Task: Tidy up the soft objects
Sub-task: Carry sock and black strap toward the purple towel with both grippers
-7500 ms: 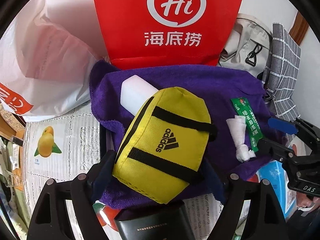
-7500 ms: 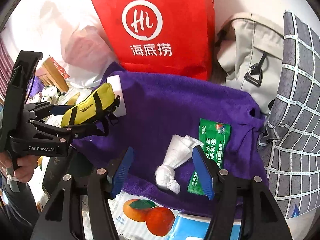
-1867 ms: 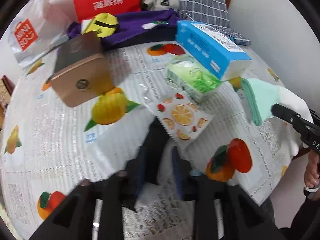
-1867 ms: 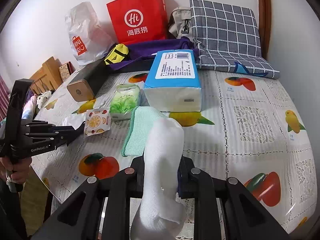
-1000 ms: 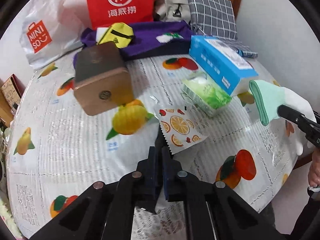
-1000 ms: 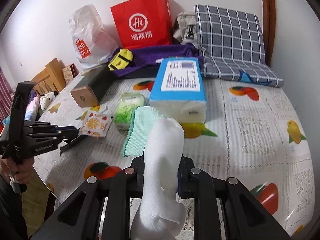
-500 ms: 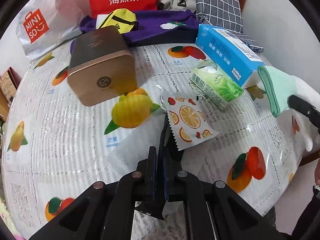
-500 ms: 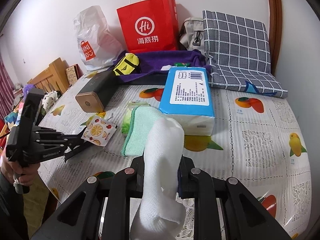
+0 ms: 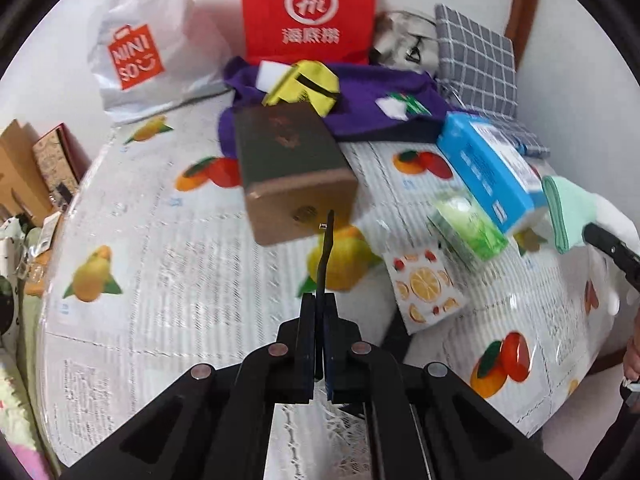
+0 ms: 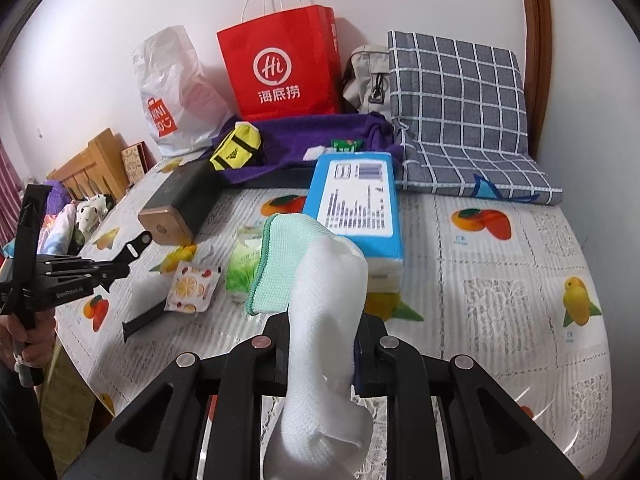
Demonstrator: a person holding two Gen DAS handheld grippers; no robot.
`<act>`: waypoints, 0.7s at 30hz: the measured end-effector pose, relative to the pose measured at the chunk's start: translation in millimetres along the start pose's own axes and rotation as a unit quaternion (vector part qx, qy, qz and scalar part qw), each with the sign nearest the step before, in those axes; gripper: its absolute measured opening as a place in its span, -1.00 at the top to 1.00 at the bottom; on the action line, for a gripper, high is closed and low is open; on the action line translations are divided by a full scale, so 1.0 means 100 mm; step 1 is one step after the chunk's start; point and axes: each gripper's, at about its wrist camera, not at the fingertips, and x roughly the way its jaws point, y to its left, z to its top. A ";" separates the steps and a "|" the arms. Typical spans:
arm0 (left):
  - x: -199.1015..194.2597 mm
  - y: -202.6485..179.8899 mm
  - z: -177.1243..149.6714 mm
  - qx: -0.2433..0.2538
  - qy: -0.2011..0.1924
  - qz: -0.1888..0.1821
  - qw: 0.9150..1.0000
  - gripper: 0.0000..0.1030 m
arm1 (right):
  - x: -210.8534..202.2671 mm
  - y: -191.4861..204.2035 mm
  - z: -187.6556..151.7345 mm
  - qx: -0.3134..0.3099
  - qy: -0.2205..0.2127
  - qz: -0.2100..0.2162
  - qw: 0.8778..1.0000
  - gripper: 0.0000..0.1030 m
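Note:
My left gripper (image 9: pixel 319 312) is shut on a thin black strap (image 9: pixel 325 256) that sticks up between the jaws; the strap also shows in the right wrist view (image 10: pixel 134 248), held above the table's left edge. My right gripper (image 10: pixel 320 336) is shut on a white cloth (image 10: pixel 324 320) with a mint green cloth (image 10: pixel 280 264) folded against it, above the front of the table. At the back a purple towel (image 9: pixel 372 92) carries a yellow pouch (image 9: pixel 308 84), a white knotted cloth (image 9: pixel 390 106) and a green packet (image 9: pixel 414 106).
On the fruit-print tablecloth (image 10: pixel 480 280) lie a brown box (image 9: pixel 292 172), a blue tissue pack (image 10: pixel 356 204), a green wipes pack (image 9: pixel 468 224) and an orange-print sachet (image 9: pixel 426 284). A red bag (image 10: pixel 284 64), a white Miniso bag (image 10: pixel 176 92), a beige bag (image 10: pixel 370 80) and a checked cushion (image 10: pixel 460 112) stand behind.
My left gripper has lifted the black strap off the table and swung left, away from the orange-print sachet. My right gripper has held the cloths and drifted slightly back.

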 end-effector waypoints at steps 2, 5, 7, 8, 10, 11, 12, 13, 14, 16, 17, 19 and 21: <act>-0.04 0.04 0.05 -0.008 -0.006 0.002 1.000 0.92 | -0.01 -0.01 0.07 0.002 -0.002 0.000 1.000 0.63; -0.08 0.09 0.15 -0.022 -0.012 0.004 1.000 0.92 | -0.03 -0.03 0.15 0.007 -0.006 0.004 1.000 0.63; -0.11 0.11 0.22 -0.030 -0.019 0.004 0.999 0.92 | -0.04 -0.04 0.22 0.009 -0.008 0.002 1.000 0.63; -0.12 0.11 0.25 -0.032 -0.021 0.003 0.999 0.92 | -0.04 -0.05 0.26 0.010 -0.009 0.000 1.000 0.63; -0.14 0.12 0.33 -0.036 -0.027 0.003 0.999 0.92 | -0.05 -0.05 0.34 0.009 -0.011 -0.001 1.000 0.63; -0.15 0.12 0.37 -0.038 -0.029 0.003 0.999 0.92 | -0.05 -0.04 0.37 0.008 -0.012 -0.002 1.000 0.63; -0.16 0.11 0.40 -0.039 -0.030 0.002 0.999 0.92 | -0.05 -0.04 0.40 0.006 -0.014 -0.003 1.000 0.63; -0.16 0.11 0.44 -0.041 -0.031 0.002 0.999 0.92 | -0.05 -0.04 0.44 0.005 -0.015 -0.004 1.000 0.63; -0.16 0.11 0.48 -0.043 -0.033 0.002 0.999 0.92 | -0.05 -0.04 0.48 0.006 -0.016 -0.004 1.000 0.63; -0.16 0.11 0.56 -0.043 -0.038 0.002 0.998 0.92 | -0.04 -0.05 0.57 0.008 -0.018 0.000 1.000 0.62; -0.16 0.10 0.60 -0.044 -0.039 0.003 0.998 0.92 | -0.03 -0.05 0.60 0.007 -0.018 0.001 1.000 0.62; -0.16 0.10 0.68 -0.045 -0.043 0.001 0.998 0.92 | -0.01 -0.04 0.69 0.003 -0.021 -0.002 1.000 0.62; -0.16 0.08 0.75 -0.043 -0.050 0.000 0.998 0.92 | 0.01 -0.03 0.77 0.000 -0.024 -0.002 1.000 0.63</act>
